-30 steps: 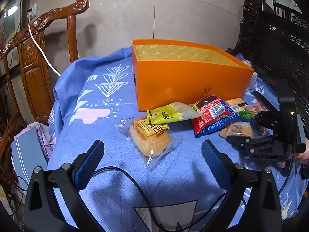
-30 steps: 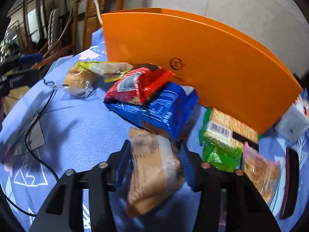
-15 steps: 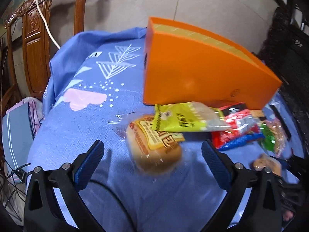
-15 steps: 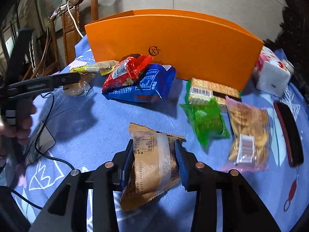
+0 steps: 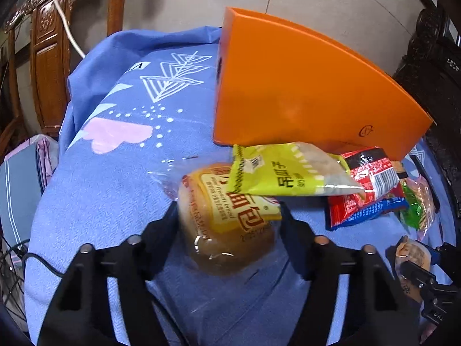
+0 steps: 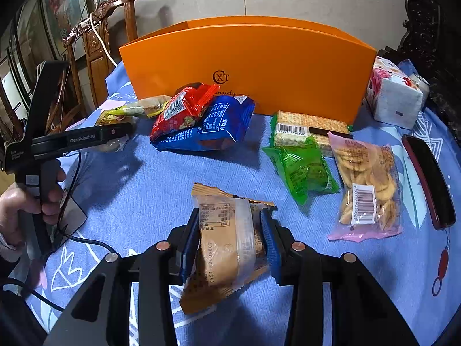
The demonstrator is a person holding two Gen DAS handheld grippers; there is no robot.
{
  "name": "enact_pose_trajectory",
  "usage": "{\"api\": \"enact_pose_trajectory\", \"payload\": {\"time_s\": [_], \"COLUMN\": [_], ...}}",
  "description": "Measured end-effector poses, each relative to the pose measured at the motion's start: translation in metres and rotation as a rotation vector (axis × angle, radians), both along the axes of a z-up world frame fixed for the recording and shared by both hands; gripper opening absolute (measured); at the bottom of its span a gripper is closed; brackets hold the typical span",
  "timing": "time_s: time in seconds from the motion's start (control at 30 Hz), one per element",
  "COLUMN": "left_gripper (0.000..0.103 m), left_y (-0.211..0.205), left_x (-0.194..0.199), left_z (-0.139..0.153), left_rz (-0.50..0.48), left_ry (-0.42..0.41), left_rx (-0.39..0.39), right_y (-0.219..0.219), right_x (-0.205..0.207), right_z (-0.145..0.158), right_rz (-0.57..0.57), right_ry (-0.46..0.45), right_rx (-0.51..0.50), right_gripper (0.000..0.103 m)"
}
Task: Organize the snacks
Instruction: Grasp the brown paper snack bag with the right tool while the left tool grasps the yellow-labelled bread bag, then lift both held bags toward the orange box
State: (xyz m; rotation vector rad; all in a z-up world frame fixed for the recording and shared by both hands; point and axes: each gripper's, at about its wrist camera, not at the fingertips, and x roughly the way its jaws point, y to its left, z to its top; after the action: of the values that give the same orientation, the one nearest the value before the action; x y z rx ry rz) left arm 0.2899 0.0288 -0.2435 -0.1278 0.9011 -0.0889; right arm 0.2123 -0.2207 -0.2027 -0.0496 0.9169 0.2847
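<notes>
Snacks, left wrist view: a bread bun in clear wrap (image 5: pixel 227 219) is seen at lower centre of the frame, on the blue-clothed surface (image 5: pixel 115 190).
Left tongs (image 5: pixel 229 216): the jaws are closing, the bun is between them and the pads appear to meet its wrapper at both sides; a firm grip cannot be confirmed.
Overlap: a yellow-green packet (image 5: pixel 291 176) is laid across the bun's upper right edge.
Orange box (image 5: pixel 302 92): placed at upper right, just behind the packets.
Snacks, right wrist view: a tan wrapped biscuit (image 6: pixel 227 245) is seen at lower centre.
Right tongs (image 6: pixel 230 242): clamped on the biscuit, pads pressed into both sides.
Other packets: a red packet (image 6: pixel 184 109), a blue packet (image 6: pixel 213 127), a green packet (image 6: pixel 302 170) and a pink-edged cracker bag (image 6: pixel 366 187) are spread in front of the box.
Step in hand: both snacks are judged to be at the pick-up stage.
Next move: the bun would have to be drawn from under the yellow-green packet, then both items lifted over the box's front wall.
</notes>
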Motion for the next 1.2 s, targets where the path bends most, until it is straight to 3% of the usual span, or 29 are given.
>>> {"api": "enact_pose_trajectory", "payload": {"time_s": [0.23, 0.53, 0.73, 0.83, 1.07, 1.2], "left_gripper": [0.058, 0.058, 0.058, 0.058, 0.058, 0.058], "left_y": [0.012, 0.011, -0.001, -0.005, -0.002, 0.001], "left_x": [-0.032, -0.091, -0.105, -0.107, -0.104, -0.103], "left_z": [0.008, 0.040, 0.049, 0.051, 0.048, 0.048], "left_rz": [-0.006, -0.054, -0.099, -0.111, -0.113, -0.103], "left_ry": [-0.008, -0.069, -0.093, -0.093, -0.090, -0.086], "left_rx": [-0.031, -0.049, -0.032, -0.039, -0.053, -0.060], "right_y": [-0.006, -0.006, -0.007, -0.007, 0.014, 0.026], "right_x": [-0.016, -0.038, -0.032, -0.018, 0.013, 0.011], "right_z": [0.010, 0.030, 0.025, 0.019, -0.003, -0.009], "right_rz": [-0.023, -0.022, -0.034, -0.030, -0.023, -0.010], "right_ry": [-0.020, -0.062, -0.046, 0.002, 0.084, 0.068], "right_rx": [0.016, 0.048, 0.081, 0.093, 0.058, -0.026], "right_gripper": [0.040, 0.033, 0.032, 0.043, 0.054, 0.050]}}
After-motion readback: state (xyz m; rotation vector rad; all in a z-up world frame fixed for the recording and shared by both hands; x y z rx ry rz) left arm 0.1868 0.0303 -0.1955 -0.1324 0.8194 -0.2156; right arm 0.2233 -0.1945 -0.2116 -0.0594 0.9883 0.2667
